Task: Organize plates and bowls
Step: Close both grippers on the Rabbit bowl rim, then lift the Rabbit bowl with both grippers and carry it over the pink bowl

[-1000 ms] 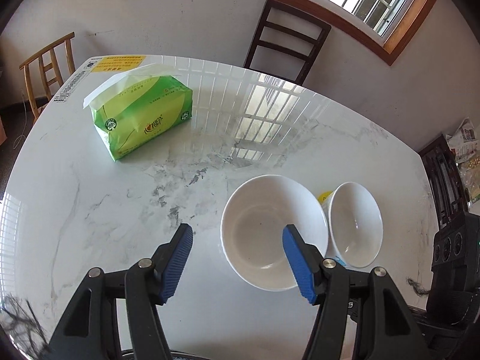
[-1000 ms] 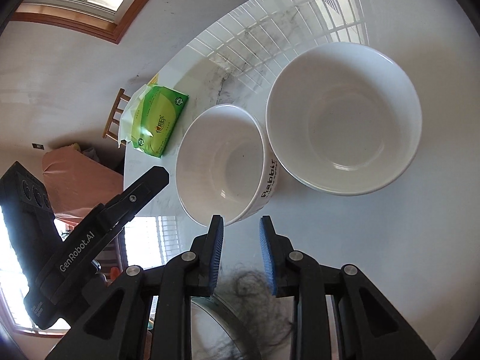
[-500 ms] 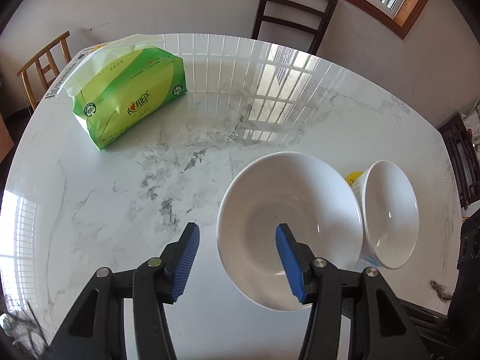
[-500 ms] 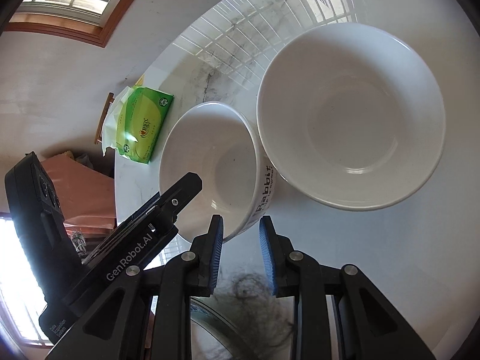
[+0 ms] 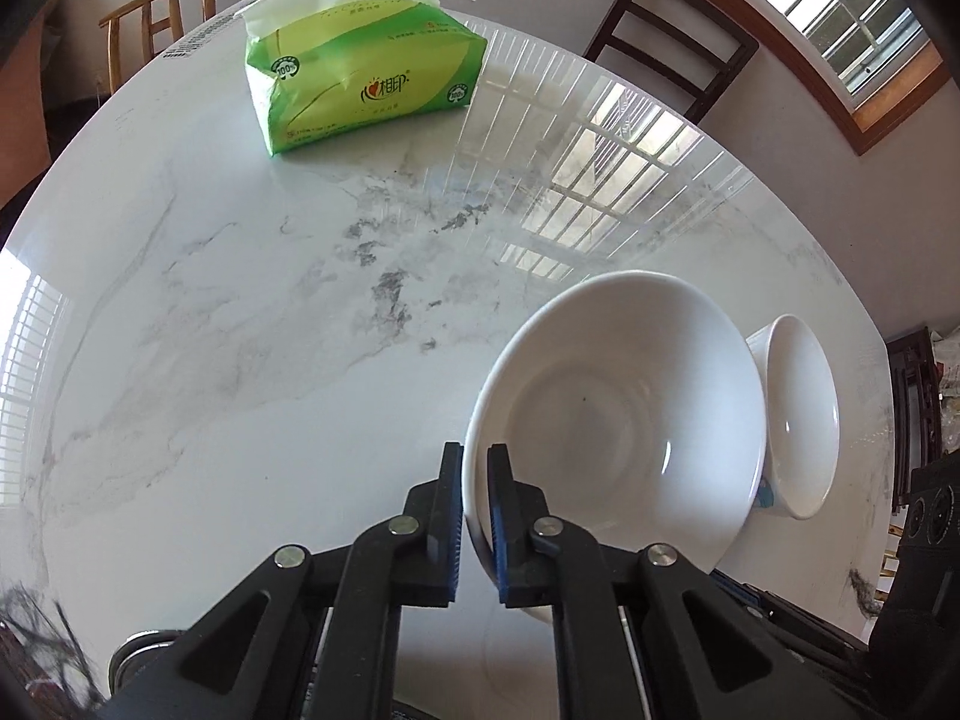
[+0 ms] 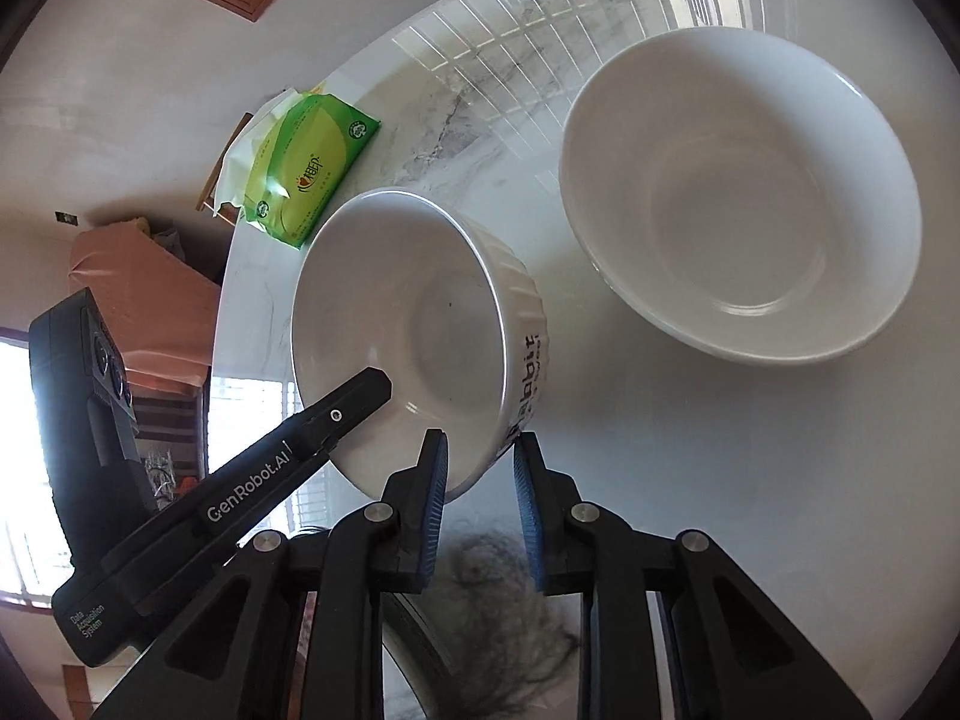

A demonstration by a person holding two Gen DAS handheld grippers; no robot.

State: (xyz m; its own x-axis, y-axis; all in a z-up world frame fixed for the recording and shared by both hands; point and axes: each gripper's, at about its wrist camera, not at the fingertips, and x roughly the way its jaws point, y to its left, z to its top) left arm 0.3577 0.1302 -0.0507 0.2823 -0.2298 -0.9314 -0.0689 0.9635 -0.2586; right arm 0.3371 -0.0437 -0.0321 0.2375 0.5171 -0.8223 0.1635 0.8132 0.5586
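The large white bowl (image 5: pixel 618 426) sat on the marble table (image 5: pixel 240 312) toward its right side, and the left gripper (image 5: pixel 475 516) had clamped onto its near rim, one blue pad outside the wall, one inside. Right beside it, touching on the far right, the smaller ribbed bowl (image 5: pixel 798 414) hung tilted, its near wall pinched by the right gripper (image 6: pixel 480 480), inner pad in the bowl, outer pad against the lettered side. Well apart, near the table's far left edge, lay a green tissue pack (image 5: pixel 360 90) with a sheet poking out; two chairs stood beyond that far edge, one pale (image 5: pixel 156 24), one dark (image 5: pixel 672 42). Nothing lay between the bowls and the tissue pack. Compared with a second ago, the left jaws, then spread wide astride the large bowl's near side, had shut onto the rim, and the camera sat closer and lower. The right grip on the ribbed bowl was unchanged.
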